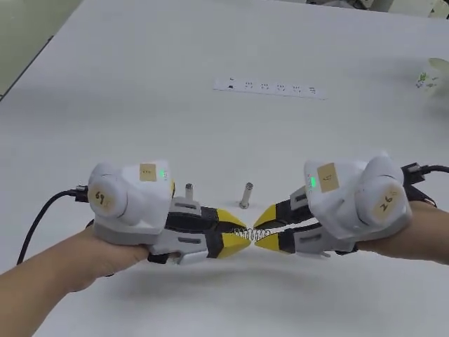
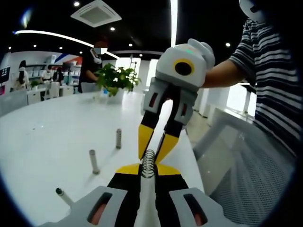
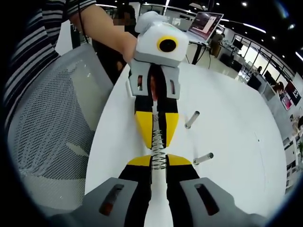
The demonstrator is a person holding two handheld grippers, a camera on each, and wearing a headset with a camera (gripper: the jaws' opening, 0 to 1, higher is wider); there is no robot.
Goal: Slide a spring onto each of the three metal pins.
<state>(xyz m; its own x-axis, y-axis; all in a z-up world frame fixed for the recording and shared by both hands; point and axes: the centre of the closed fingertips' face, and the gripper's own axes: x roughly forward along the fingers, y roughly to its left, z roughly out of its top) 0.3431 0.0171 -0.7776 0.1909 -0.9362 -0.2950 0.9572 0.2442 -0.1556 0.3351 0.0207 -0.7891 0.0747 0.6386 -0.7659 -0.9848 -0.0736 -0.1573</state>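
Note:
A small metal spring hangs level above the white table, stretched between two yellow-tipped grippers that meet tip to tip. My left gripper is shut on one end of the spring, and my right gripper pinches the other end. In the right gripper view the spring runs from my own tips up into the left gripper's jaws. Two upright metal pins stand just beyond the grippers. The left gripper view shows three pins, all bare.
A white power strip lies further back on the table. A grey mesh chair stands at the near table edge by the person's striped sleeve. A potted plant stands at the far end.

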